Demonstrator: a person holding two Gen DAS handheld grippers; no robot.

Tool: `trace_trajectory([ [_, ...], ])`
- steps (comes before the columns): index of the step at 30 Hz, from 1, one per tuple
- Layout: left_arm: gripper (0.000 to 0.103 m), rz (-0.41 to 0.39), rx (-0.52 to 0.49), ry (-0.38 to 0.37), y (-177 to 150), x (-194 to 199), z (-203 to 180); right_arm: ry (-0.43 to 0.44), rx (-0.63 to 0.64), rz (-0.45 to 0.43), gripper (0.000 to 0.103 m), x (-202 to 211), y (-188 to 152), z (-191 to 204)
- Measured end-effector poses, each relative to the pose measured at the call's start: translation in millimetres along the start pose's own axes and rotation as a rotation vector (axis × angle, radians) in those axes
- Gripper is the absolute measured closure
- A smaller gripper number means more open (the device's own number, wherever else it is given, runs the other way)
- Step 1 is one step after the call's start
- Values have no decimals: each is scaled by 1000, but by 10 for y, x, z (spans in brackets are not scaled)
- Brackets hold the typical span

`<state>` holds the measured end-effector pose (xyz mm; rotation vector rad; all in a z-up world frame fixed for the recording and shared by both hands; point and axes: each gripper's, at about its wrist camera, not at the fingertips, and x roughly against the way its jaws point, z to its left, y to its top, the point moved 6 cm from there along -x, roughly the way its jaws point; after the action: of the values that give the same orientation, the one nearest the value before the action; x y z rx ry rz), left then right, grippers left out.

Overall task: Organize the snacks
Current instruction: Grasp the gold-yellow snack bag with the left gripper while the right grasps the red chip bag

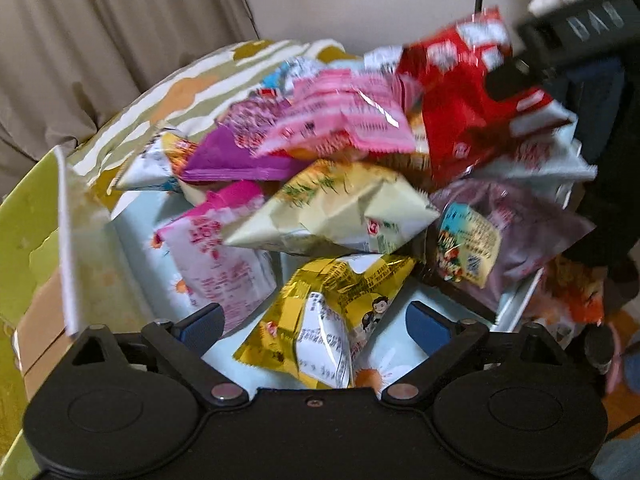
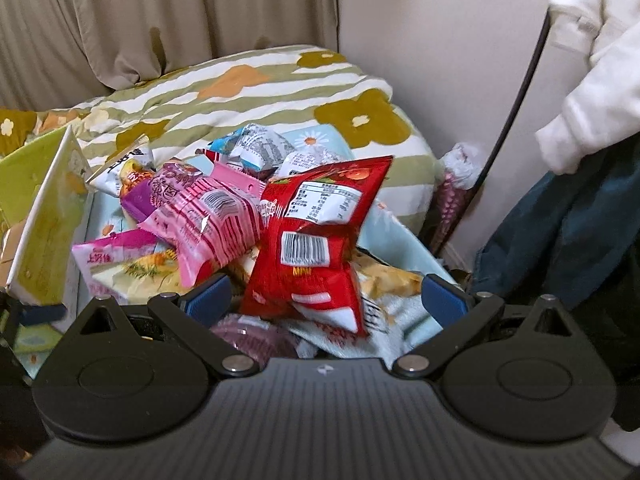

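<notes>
The snack pile (image 1: 320,184) of crinkled foil and plastic packets fills mid-frame in both views, on a pale daisy-print surface (image 1: 404,344). The left gripper (image 1: 316,322) tilts down over a gold foil packet (image 1: 320,320), jaws apart, not clamping it. The right gripper (image 2: 324,296) angles down, jaws apart around a red packet (image 2: 316,240). Only the right wrist view shows a person's white sleeve (image 2: 592,92), upper right.

I am holding my left gripper (image 1: 316,330) with jaws spread wide over a gold snack packet (image 1: 320,320), which is lying between them; a red packet (image 1: 468,112) is sitting far right.
</notes>
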<state>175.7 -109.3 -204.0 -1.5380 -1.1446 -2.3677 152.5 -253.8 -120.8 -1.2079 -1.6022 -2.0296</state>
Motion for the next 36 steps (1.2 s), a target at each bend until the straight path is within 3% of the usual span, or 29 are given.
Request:
trace_trajectory([
  [7,18,69,-48,4,2,-297,-48,27,14,40,0,-366,48,42],
  [10,31,95,-33,-6,-36,-392,-44,41,27,55,0,-473,57,57],
  [12,46,94,12,-51,-66,-409,-19,59,30,63,0,-528,54,68],
  [14,54,98,59,-93,-84,-411,6,57,52,57,0,-555,54,94],
  [24,57,121,181,-99,-152,-345,119,75,72,55,1,-661,132,66],
  [28,57,113,229,-76,-181,-227,184,93,83,66,17,-702,131,78],
  [36,57,74,288,-37,-121,20,212,106,109,36,27,-601,141,76],
])
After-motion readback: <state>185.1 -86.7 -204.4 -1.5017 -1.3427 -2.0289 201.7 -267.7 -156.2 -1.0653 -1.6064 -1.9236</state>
